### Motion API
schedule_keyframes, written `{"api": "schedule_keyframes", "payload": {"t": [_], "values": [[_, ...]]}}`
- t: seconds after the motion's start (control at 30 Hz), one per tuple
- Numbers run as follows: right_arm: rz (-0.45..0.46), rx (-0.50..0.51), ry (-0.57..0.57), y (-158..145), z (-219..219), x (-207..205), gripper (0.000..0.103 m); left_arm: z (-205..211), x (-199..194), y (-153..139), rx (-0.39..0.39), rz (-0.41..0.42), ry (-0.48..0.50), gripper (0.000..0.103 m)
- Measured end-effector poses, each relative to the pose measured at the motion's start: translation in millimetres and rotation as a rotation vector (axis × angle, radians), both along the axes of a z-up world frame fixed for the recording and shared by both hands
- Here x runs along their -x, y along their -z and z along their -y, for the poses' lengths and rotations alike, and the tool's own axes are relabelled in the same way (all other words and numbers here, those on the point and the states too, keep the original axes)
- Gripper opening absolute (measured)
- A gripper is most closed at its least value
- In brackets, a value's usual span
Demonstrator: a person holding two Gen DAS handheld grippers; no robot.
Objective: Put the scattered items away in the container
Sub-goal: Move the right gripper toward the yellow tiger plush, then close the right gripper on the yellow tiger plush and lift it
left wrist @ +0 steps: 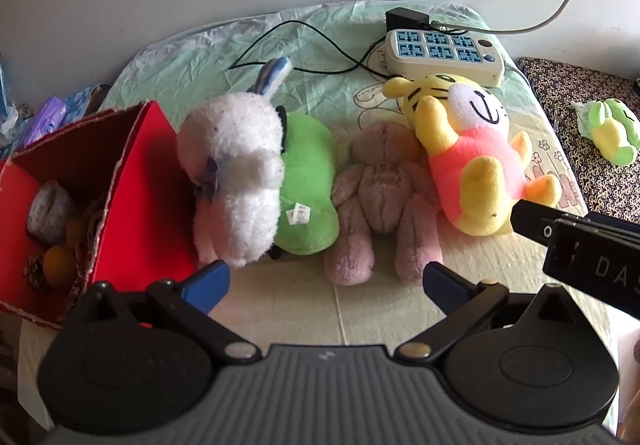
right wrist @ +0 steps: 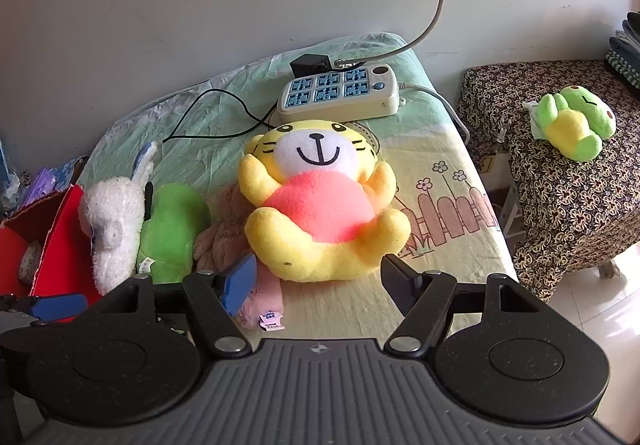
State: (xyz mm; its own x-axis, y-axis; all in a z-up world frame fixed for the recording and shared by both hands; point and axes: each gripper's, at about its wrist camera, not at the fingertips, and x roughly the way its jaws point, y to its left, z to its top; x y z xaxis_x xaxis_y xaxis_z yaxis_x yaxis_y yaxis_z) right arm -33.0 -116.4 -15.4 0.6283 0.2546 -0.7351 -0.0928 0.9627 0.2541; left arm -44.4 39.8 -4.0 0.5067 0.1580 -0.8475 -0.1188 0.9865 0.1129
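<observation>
Both the left claw (left wrist: 326,279) and right claw (right wrist: 318,279) are held released, nothing grasped. The yellow tiger (right wrist: 320,205) is pressed against the pink bear (left wrist: 378,197) on the bench, outside the red box (left wrist: 132,181); the bear could be snagged too.

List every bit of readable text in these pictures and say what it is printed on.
"DAS", cut off at the frame edge: on the black body of the right claw.
"O": on the same black body.
Sewn tag on the green plush: print too small to read.
Pink tag on the pink plush: too blurred to read.
Power strip: markings unreadable.
</observation>
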Motion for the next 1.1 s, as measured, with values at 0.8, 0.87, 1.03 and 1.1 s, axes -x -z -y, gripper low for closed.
{"api": "schedule_keyframes", "payload": {"t": [0.8, 0.87, 1.03, 1.1], "values": [[-0.006, -0.038, 0.022, 4, 26, -45, 0.072, 22, -5, -8, 0.087, 0.066, 0.162, 0.102], [-0.029, -0.039, 0.028, 10, 30, -59, 0.072, 29, -7, -8, 0.106, 0.076, 0.205, 0.102], [-0.086, -0.033, 0.028, 24, 36, -89, 0.072, 37, -20, 1, 0.140, 0.078, 0.265, 0.102], [-0.103, -0.029, 0.010, 28, 36, -97, 0.072, 41, -27, 8, 0.121, 0.071, 0.275, 0.102]]}}
